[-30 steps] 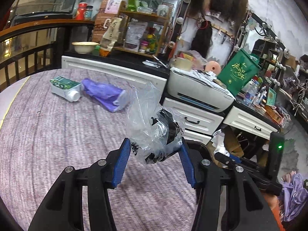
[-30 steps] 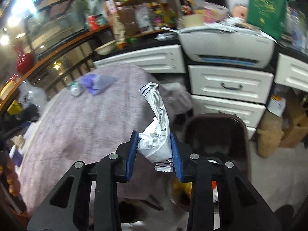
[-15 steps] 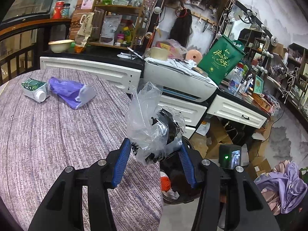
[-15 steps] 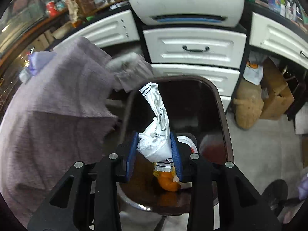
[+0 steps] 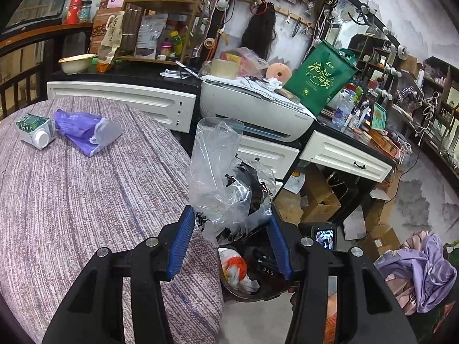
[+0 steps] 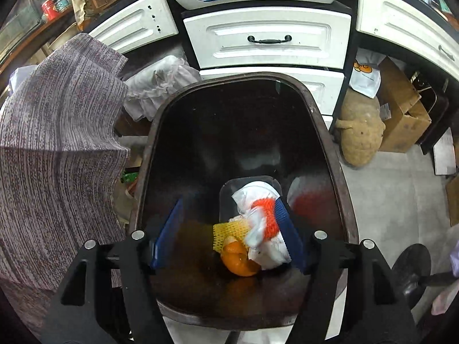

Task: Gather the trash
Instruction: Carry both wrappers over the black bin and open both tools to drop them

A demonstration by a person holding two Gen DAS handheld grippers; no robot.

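The left gripper [image 5: 231, 230] points forward and slightly down, its blue fingers [image 5: 181, 240] pressed on a crumpled clear bag at twelve o'clock between them. The right gripper [image 6: 229, 235] tilts steeply down, its jaws opening; the blue fingers [image 6: 167, 233] stand wide apart at nine and three o'clock, with nothing gripped between them.

Crumpled clear plastic bag [image 5: 221, 183] upright over the table edge; dark bin [image 6: 321, 120] holds scraps.
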